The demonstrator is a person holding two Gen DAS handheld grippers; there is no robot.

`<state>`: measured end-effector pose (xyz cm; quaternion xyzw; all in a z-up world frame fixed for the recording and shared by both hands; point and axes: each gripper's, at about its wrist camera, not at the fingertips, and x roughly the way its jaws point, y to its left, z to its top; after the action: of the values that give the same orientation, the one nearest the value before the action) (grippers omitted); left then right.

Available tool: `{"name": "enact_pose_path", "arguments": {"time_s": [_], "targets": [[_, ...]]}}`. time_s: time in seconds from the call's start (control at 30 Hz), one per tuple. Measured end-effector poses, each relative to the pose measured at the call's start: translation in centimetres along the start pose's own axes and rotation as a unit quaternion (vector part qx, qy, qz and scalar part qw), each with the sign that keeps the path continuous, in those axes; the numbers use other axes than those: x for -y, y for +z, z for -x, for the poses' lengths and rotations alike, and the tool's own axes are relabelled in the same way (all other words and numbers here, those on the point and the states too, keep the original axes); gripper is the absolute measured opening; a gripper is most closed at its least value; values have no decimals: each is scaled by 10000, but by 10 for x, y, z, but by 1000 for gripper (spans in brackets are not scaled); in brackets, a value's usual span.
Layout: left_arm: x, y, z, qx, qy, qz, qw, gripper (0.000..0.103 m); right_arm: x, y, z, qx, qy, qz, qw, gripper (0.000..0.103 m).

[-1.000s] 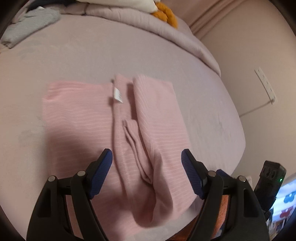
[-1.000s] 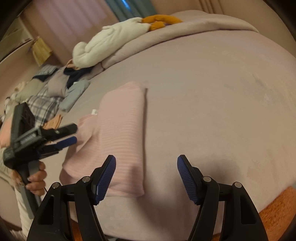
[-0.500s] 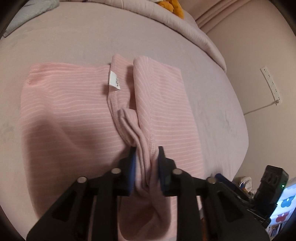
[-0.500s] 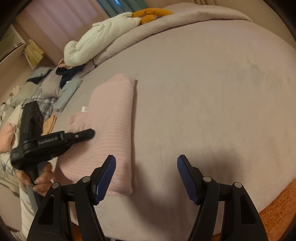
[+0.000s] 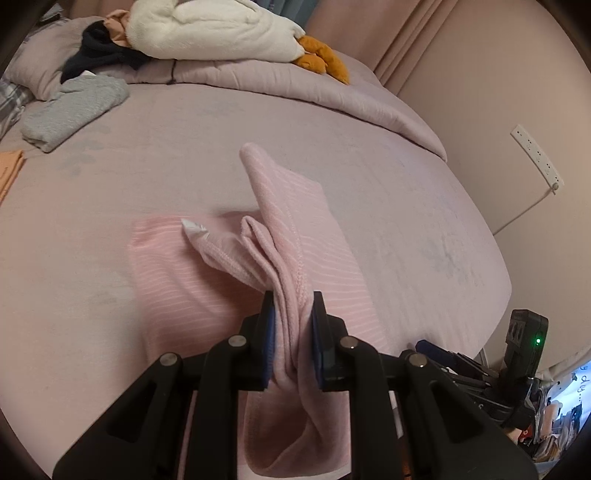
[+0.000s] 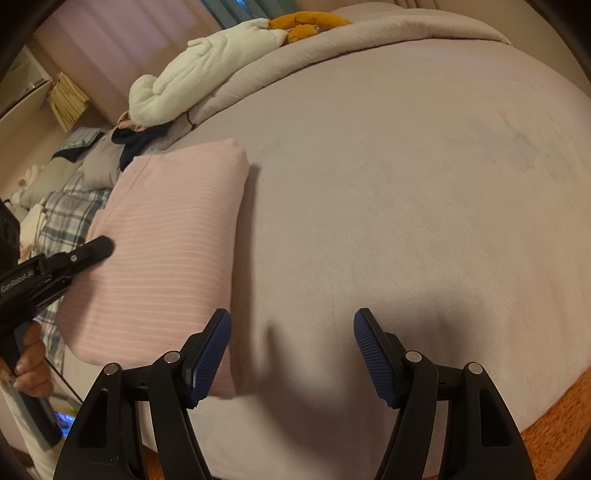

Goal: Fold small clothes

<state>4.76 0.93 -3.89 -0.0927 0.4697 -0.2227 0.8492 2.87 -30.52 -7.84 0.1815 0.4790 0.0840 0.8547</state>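
Observation:
A pink striped garment (image 5: 310, 236) lies on the mauve bed (image 5: 388, 173). My left gripper (image 5: 293, 325) is shut on a bunched fold of it, and the cloth rises off the sheet in a peak toward the jaws. A white label (image 5: 192, 228) shows on its left part. In the right wrist view the same pink garment (image 6: 166, 251) lies at the left with the left gripper (image 6: 99, 248) at its near left edge, held by a hand (image 6: 31, 365). My right gripper (image 6: 291, 350) is open over bare sheet, its left fingertip beside the garment's near corner.
A rolled duvet (image 5: 295, 85) crosses the bed's far end, with a white plush toy (image 5: 210, 29) on it. A folded grey garment (image 5: 70, 110) and dark clothes (image 5: 99, 55) lie at the far left. The wall with a power strip (image 5: 535, 155) runs along the right.
My left gripper has gone from wide open to shut on the garment's middle fold, then lifted, pulling the cloth up into a peak. The right gripper has stayed in place, open.

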Motion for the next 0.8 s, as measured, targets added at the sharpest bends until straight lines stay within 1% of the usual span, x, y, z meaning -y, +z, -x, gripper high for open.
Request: {"name": "enact_pose_path", "arguments": {"time_s": [0.07, 0.33, 0.53, 0.63, 0.7, 0.73, 0.8], "targets": [[-6, -1, 9, 63, 64, -4, 10000, 16, 0, 0, 0, -12, 11, 12, 10000, 69], [-23, -10, 22, 158, 348, 87, 9992, 16, -8, 3, -4, -81, 43, 169, 9998, 69], [-43, -20, 9, -63, 525, 219, 9984, 17, -13, 2, -8, -159, 50, 251, 9995, 69], [-55, -28, -6, -274, 656, 333, 9969, 18, -18, 2, -10, -211, 57, 320, 9992, 69], [-62, -35, -17, -419, 662, 420, 9960, 19, -21, 2, -12, -242, 56, 373, 9990, 69], [-64, -36, -18, -427, 684, 462, 9957, 22, -23, 2, -13, -256, 65, 400, 9989, 69], [-66, -38, -17, -389, 677, 515, 9956, 23, -26, 2, -14, -286, 76, 455, 9985, 69]]}}
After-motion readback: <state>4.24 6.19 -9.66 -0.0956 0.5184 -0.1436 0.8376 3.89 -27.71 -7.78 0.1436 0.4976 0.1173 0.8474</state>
